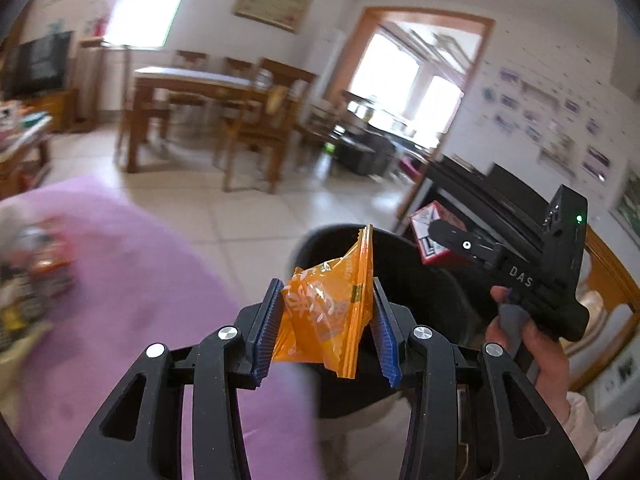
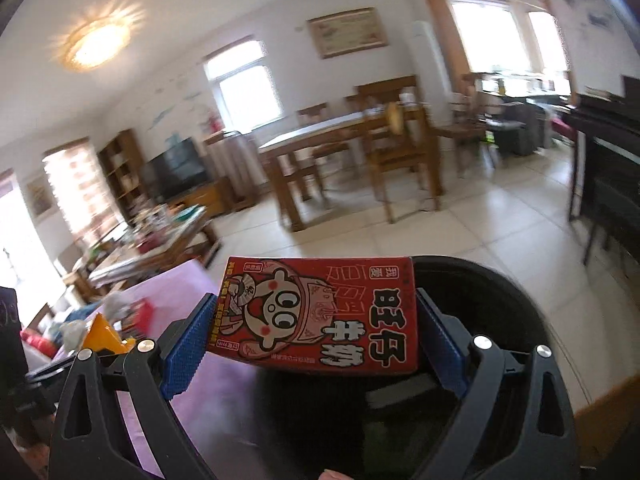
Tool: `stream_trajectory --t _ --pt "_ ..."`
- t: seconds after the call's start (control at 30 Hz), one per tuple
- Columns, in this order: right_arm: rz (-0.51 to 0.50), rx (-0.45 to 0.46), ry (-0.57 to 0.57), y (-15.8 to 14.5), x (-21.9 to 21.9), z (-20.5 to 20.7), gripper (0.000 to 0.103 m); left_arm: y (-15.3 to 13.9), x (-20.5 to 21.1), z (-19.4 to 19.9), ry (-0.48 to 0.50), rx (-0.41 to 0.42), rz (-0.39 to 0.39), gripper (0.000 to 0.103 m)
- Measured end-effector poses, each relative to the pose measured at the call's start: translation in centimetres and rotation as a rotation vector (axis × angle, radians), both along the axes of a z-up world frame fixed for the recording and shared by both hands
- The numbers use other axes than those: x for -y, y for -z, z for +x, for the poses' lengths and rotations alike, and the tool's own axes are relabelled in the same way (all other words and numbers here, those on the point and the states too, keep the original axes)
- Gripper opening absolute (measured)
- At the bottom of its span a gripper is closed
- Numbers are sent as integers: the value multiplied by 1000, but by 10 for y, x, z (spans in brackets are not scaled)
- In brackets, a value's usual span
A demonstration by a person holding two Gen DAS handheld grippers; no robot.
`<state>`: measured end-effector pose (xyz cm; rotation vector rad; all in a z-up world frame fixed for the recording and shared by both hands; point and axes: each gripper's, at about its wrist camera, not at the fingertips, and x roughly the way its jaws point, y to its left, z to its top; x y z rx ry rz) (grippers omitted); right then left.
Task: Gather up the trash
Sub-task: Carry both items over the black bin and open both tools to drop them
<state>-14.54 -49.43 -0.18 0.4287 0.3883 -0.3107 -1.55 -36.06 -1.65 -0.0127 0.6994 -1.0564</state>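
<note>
A tiled living-dining room spreads behind us, daylight pouring through a window (image 2: 244, 88) and a wide doorway (image 1: 416, 92). At far left a cluttered coffee table (image 2: 168, 240) stands before a TV (image 2: 176, 168); a wooden dining table (image 1: 192, 88) with chairs (image 1: 256, 136) holds the middle of the room, and a dark piano (image 2: 608, 152) lines the right wall under a framed picture (image 2: 348, 32).

Nearer to us, a purple cloth (image 1: 132, 280) covers the surface at left, with blurred litter (image 1: 36, 264) at its far edge. Just right of it sits a black bin (image 2: 492, 292), its mouth open below both tools.

Our left gripper (image 1: 326, 320) is narrowed onto a crumpled orange wrapper (image 1: 324, 312), the blue ribbed pads (image 1: 266, 332) pressing its two sides; the wrapper stands upright between them, above the near rim of the bin.

Our right gripper (image 2: 316, 344) is spread wide and clamped on a red milk carton (image 2: 320, 316), printed with a cartoon face and lying sideways between the pads (image 2: 188, 344), which touch both of its ends. The carton hangs over the bin's left rim. Seen from the left wrist, a hand (image 1: 524, 344) grasps that tool's black handle, the carton poking out beyond it above the far side of the bin.
</note>
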Motion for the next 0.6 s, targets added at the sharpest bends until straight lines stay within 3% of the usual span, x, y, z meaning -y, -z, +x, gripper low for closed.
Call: stream_trajectory --t 0.3,0.6 --pt "81 -43 103 36 62 -17 92 57 125 -2 137 -39 130 42" --pt "105 -55 89 54 79 -18 92 87 172 -7 166 -24 200 42"
